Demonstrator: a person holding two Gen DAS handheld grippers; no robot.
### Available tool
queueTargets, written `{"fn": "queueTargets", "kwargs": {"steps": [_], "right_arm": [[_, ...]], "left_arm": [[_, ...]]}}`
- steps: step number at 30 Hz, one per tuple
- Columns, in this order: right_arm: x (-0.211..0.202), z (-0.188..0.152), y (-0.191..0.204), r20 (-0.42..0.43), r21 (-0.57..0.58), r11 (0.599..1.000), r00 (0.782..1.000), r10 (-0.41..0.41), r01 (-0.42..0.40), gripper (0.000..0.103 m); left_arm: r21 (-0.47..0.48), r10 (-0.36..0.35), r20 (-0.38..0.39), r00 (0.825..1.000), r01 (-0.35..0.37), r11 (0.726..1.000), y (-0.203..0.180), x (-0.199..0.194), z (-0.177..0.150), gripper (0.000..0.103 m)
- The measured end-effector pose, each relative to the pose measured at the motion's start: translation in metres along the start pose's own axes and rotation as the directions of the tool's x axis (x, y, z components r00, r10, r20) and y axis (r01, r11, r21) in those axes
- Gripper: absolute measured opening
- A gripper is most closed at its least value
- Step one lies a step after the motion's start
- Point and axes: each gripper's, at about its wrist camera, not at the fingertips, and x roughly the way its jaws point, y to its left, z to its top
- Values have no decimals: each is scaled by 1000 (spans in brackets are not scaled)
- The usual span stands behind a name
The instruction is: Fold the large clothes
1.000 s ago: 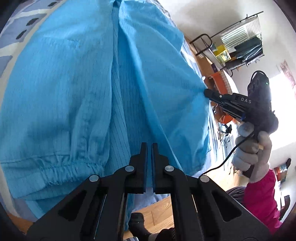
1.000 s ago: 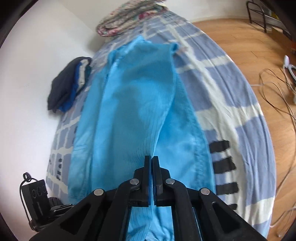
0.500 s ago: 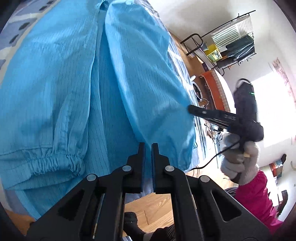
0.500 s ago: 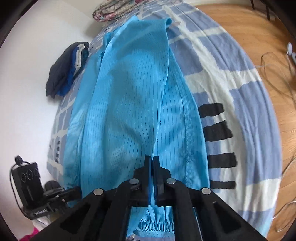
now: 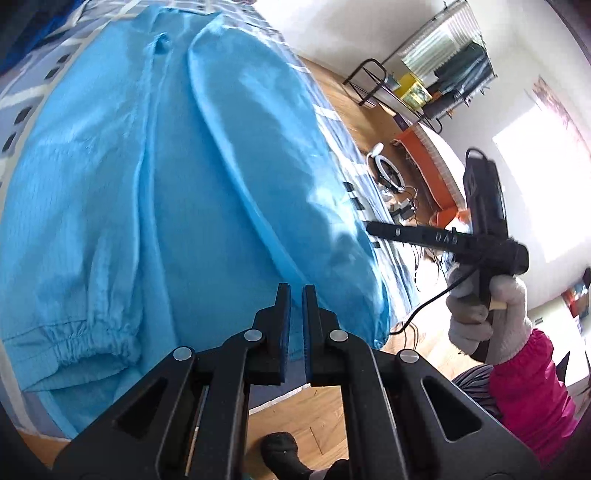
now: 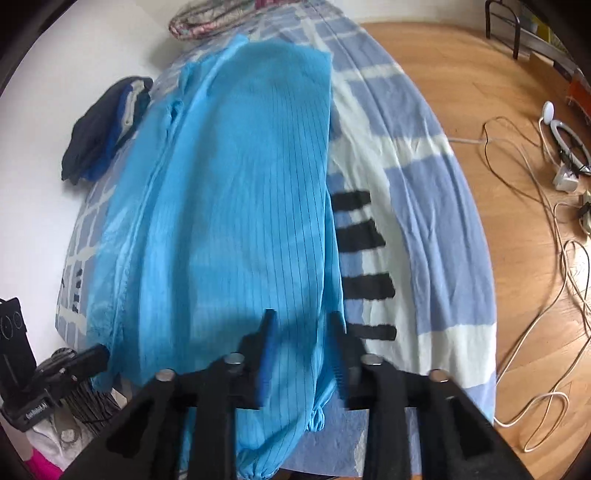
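Left wrist view: black two-finger left gripper point(image 5: 296, 288) angled down over a large bright-blue pinstriped garment point(image 5: 147, 166), jaws closed to a thin slit and pinched on a long fold of the cloth running straight into them. Garment spread lengthwise across a bed covered by a blue-and-white checked sheet with black bars point(image 6: 424, 184), near end reaching the bed's edge, one elastic-gathered cuff point(image 5: 85, 343) lying flat at lower left. Further right, a hand in a light grey glove point(image 5: 480, 317), pink sleeve point(image 5: 528, 376) behind it, gripping the handle of the other tool just beside the garment's right-hand edge. Beyond, a black metal rack point(image 5: 443, 62) against the white wall.

Right wrist view: black right gripper point(image 6: 303, 317) pointed steeply down at the same garment, jaws blurred and just opened to a moderate gap, pads clear of the cloth, blue fabric lying below and between them but not clamped. Top layer folded over along the garment's length, its right edge straight beside the black bars of the sheet. Second gathered cuff point(image 6: 314, 413) hanging just over the near edge of the bed. Left gripper's tip visible at lower left, against the garment's near corner. Pile of dark navy and blue clothes point(image 6: 103, 133) on the bed by the wall, well apart from the garment; folded patterned blanket point(image 6: 210, 22) at the far end. Pale cables point(image 6: 535, 221) looped across the wooden floor point(image 6: 480, 92) on the right.
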Motion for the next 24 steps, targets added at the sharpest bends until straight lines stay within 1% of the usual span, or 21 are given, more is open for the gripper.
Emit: {"fn": "queueTargets", "kwargs": {"steps": [4,7,9,11,12,13,14,15,17,19,20,21,23,24], "right_arm": [[-21,2,-1,73,7,999,997,-32,31,33],[-44,9,4,145,-5,1000,989,-3,4,34],[-61,14,10,215,-25,1000,976,23,-18,37],[-75,24,18,286,-56,998,958,28,-12,39],[-81,30,23,325,-71,998,946,21,2,42],[-85,36,26,350,-83,996,936,18,12,45],[-89,43,28,370,-100,995,929,17,21,49],[-90,51,30,370,-109,994,929,17,26,54],[-89,61,25,354,-95,995,935,8,27,55],[-89,65,16,337,-56,998,942,0,20,55],[-91,63,12,335,-45,999,942,6,10,55],[-93,60,7,338,-36,999,941,12,1,55],[-100,51,-2,345,-16,1000,939,0,6,55],[-103,46,-6,347,-5,1000,938,-11,14,55]], "left_arm": [[17,0,6,1000,0,1000,-7,-3,8,2],[24,7,30,1000,-8,1000,-3,-14,21,2],[31,23,56,998,-25,999,2,-27,33,2],[39,55,97,994,-59,998,7,-43,48,2],[39,63,117,991,-68,997,11,-50,56,2],[36,68,129,989,-74,997,14,-56,62,2],[32,74,139,987,-79,996,17,-60,70,2],[28,79,149,986,-84,996,20,-65,74,2],[26,87,167,982,-93,995,22,-70,79,2],[40,72,170,983,-80,996,16,-70,78,4],[50,61,165,984,-70,996,9,-64,78,12],[63,41,157,987,-51,997,0,-57,75,27],[95,-5,122,993,-6,995,-24,-35,68,44],[108,-17,100,995,7,994,-35,-26,65,44]]}}
